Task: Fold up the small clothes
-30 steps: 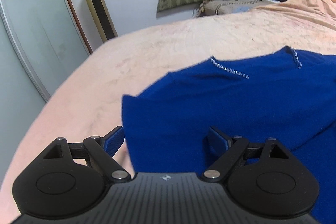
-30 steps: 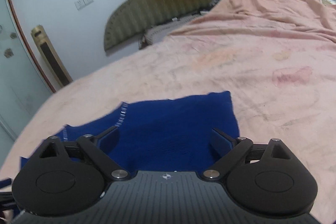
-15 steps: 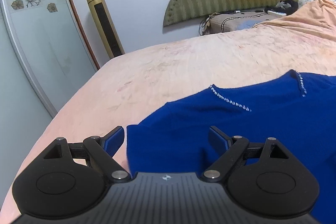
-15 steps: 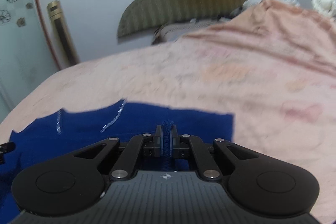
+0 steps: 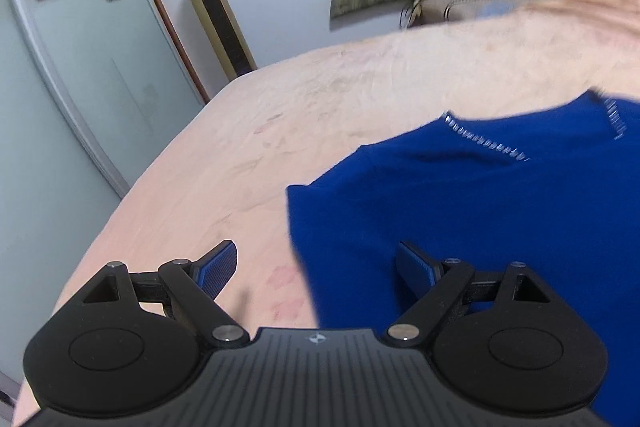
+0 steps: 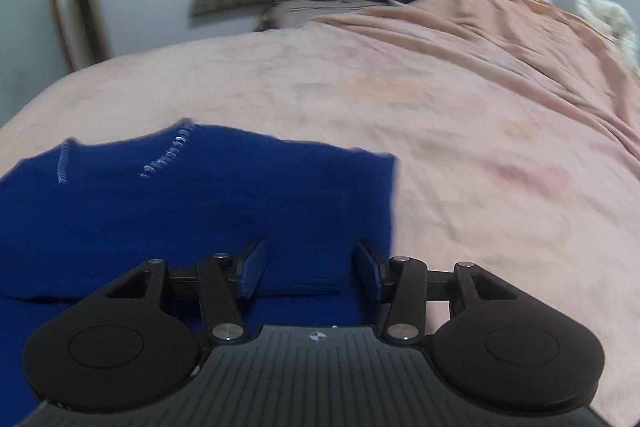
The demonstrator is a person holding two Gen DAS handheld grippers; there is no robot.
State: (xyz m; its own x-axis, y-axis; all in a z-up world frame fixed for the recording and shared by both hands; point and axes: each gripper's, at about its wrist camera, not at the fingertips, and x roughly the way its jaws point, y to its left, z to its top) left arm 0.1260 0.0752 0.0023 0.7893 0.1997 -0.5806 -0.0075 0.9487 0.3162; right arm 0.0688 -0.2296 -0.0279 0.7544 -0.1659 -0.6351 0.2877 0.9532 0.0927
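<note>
Lying spread across the peach-pink bedsheet [image 6: 460, 115], the small royal-blue knitted top with silver stitching at the neckline [image 6: 192, 203] looks barely begun: a low horizontal fold line runs across its near part in the right wrist view, so perhaps the hem has been turned up once, but the body remains broad and open, and the side folds and final tidying seem yet to come. The right gripper [image 6: 308, 271] sits over the garment's near right portion, its jaws opening, with blue cloth beneath and between the pads but nothing pinched. The left gripper [image 5: 316, 267] has its jaws spread wide, one pad over bare sheet, the other over the garment's left edge, gripping nothing. Compared with half a second ago, the right jaws, then pressed together on a ridge of blue fabric, have let it go, and the cloth now lies flat. Against the earlier left wrist views, the left gripper has shifted sideways, so more bare sheet shows between its pads.
</note>
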